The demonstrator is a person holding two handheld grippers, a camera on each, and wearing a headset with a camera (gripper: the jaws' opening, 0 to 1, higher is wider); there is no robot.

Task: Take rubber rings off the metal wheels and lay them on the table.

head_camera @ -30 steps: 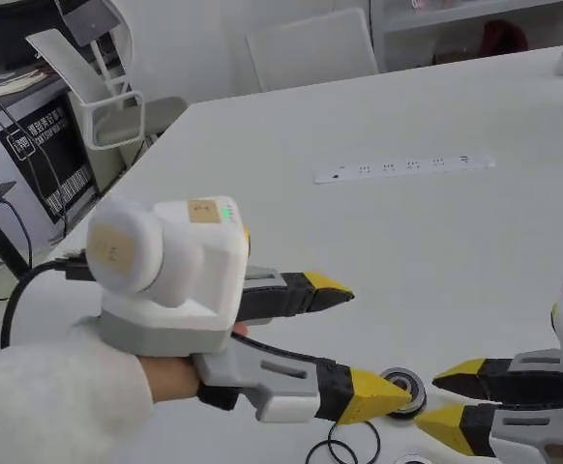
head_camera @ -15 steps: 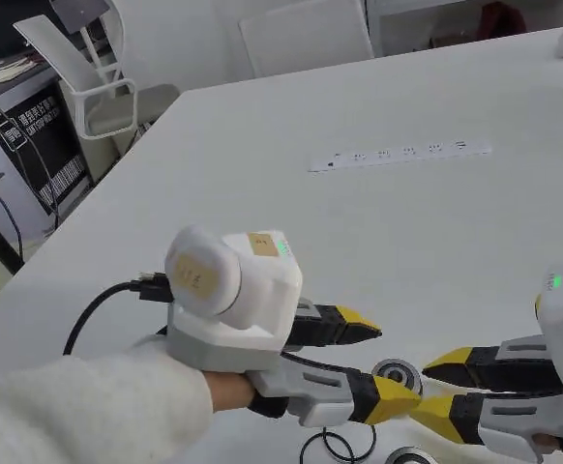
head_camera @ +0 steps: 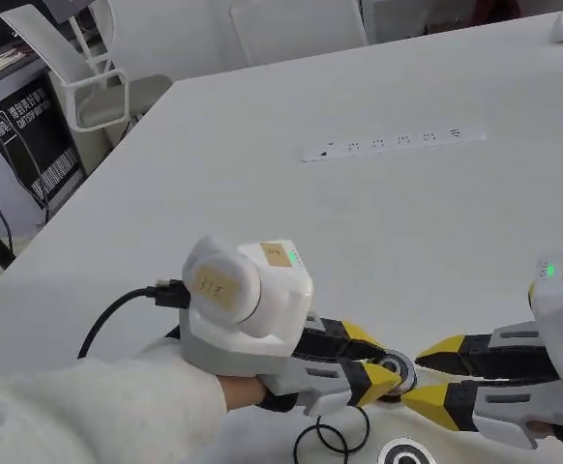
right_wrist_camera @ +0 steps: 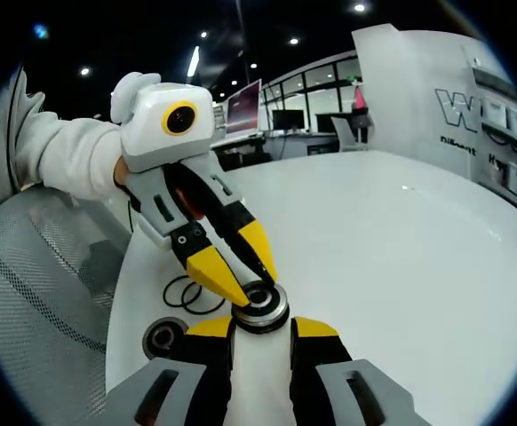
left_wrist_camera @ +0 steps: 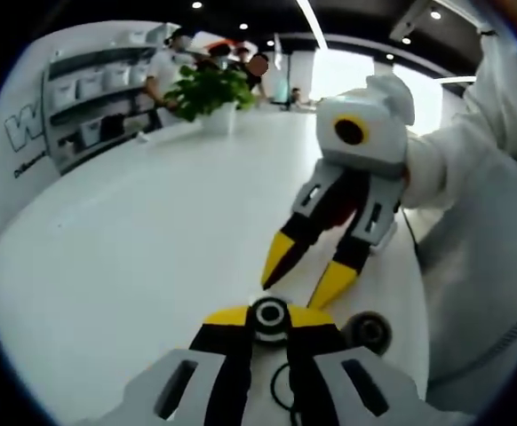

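A small metal wheel (head_camera: 398, 368) with a dark rubber ring on its rim lies near the table's front edge. My left gripper (head_camera: 376, 360) is shut on this wheel (left_wrist_camera: 269, 315), one yellow tip on either side. My right gripper (head_camera: 431, 377) stands open just to the right, tips almost touching the wheel (right_wrist_camera: 260, 309). In the right gripper view the left gripper (right_wrist_camera: 245, 271) comes in from the left onto the wheel. In the left gripper view the right gripper (left_wrist_camera: 305, 271) points in from beyond it. Two loose black rubber rings (head_camera: 330, 435) lie in front of the left gripper.
A second wheel (head_camera: 405, 451) lies at the table's front edge, also seen as a wheel (right_wrist_camera: 164, 338) beside the rings (right_wrist_camera: 185, 293). A white power strip (head_camera: 393, 143) lies across the white table (head_camera: 262, 193). Chairs (head_camera: 64, 68) stand beyond the far left edge.
My left gripper moved right onto the wheel and its wide jaws closed around it. The right gripper edged left toward the wheel. The head camera shifted.
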